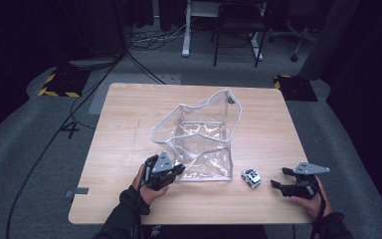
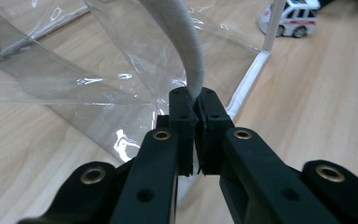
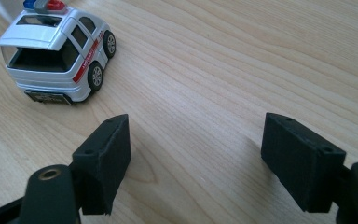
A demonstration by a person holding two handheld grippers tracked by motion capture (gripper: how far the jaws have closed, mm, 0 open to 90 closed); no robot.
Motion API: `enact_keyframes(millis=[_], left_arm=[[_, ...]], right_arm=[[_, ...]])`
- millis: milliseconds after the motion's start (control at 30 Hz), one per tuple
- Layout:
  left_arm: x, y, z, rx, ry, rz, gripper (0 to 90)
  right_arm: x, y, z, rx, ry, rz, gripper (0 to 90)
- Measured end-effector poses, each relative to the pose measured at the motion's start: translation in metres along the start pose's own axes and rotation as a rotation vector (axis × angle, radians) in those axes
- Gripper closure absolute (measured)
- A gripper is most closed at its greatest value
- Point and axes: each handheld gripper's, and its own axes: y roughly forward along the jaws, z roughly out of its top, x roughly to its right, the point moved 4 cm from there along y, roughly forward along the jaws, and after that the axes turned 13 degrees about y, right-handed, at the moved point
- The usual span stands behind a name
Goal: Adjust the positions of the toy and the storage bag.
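A clear plastic bag [image 1: 199, 139] with white trim stands open in the middle of the table. My left gripper [image 1: 174, 170] is shut on its white rim [image 2: 186, 56] at the near left corner. A small silver toy police car [image 1: 251, 178] with a red stripe sits on the wood just right of the bag, also seen as the toy car [image 3: 58, 51] and the toy car [image 2: 291, 18]. My right gripper [image 1: 278, 177] stands open a short way right of the car, with nothing between its fingers [image 3: 107, 158], low over the table.
The wooden table [image 1: 129, 114] has bare room on its left, far and right parts. Beyond its far edge are grey floor, cables, a desk frame and chair legs. Yellow-black weighted bases sit at the far left and far right.
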Motion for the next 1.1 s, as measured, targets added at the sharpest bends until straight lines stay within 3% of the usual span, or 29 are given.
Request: enact_keyframes(millis=[100,167,267,367,433,467,500,533,567,600,633,700,733,800,933,967,1067,1100], left_arm=[[0.009,-0.008,-0.006,0.004,0.032,0.028,71.7],[0.010,-0.014,-0.012,0.007,0.016,0.043,65.2],[0.009,-0.019,-0.019,-0.031,0.013,0.072,57.0],[0.002,-0.029,-0.035,-0.077,-0.028,0.148,47.4],[-0.002,-0.029,-0.039,-0.090,-0.039,0.165,39.3],[-0.012,-0.030,-0.045,-0.112,-0.079,0.209,37.4],[-0.017,-0.029,-0.048,-0.098,-0.134,0.211,35.0],[-0.025,-0.029,-0.051,-0.100,-0.168,0.221,31.8],[-0.025,-0.029,-0.051,-0.100,-0.168,0.221,28.3],[-0.035,-0.027,-0.055,-0.104,-0.216,0.231,26.3],[-0.048,-0.023,-0.058,-0.114,-0.267,0.238,26.1],[-0.062,-0.019,-0.058,-0.129,-0.279,0.258,23.6],[-0.066,-0.014,-0.056,-0.128,-0.305,0.265,23.9],[-0.076,-0.007,-0.054,-0.156,-0.307,0.250,26.4],[-0.085,0.007,-0.051,-0.141,-0.336,0.240,29.5],[-0.089,0.014,-0.047,-0.113,-0.365,0.223,30.4],[-0.093,0.021,-0.042,-0.102,-0.358,0.249,31.1],[-0.093,0.023,-0.041,-0.097,-0.371,0.228,30.8]], right_arm=[[0.000,0.000,0.000,0.001,0.004,-0.004,24.6],[0.000,0.000,0.000,-0.001,0.008,-0.006,24.8],[0.000,0.000,0.000,-0.001,0.007,-0.006,24.7],[-0.001,-0.001,0.000,-0.003,0.015,-0.004,24.8],[-0.001,-0.001,0.000,-0.004,0.015,-0.003,24.8],[-0.001,-0.001,0.000,-0.004,0.014,-0.004,24.8],[-0.001,-0.001,0.000,-0.004,0.015,-0.004,24.8],[-0.001,-0.001,0.000,-0.004,0.015,-0.004,24.8],[-0.001,-0.001,0.000,-0.004,0.015,-0.004,24.8],[-0.001,-0.001,0.000,-0.003,0.015,-0.003,24.8],[-0.001,-0.001,0.000,-0.003,0.014,-0.004,24.8],[0.000,0.000,0.000,-0.002,0.006,-0.003,24.8],[0.000,0.000,0.000,-0.002,0.007,-0.003,24.8],[0.000,0.000,0.000,-0.001,0.006,-0.003,24.8],[0.000,0.000,0.000,-0.002,0.007,-0.002,24.8],[0.000,0.000,0.000,0.003,0.008,-0.003,24.8],[0.000,0.000,0.000,0.003,0.007,-0.003,24.8],[0.000,0.000,0.000,0.003,0.008,-0.003,24.8]])
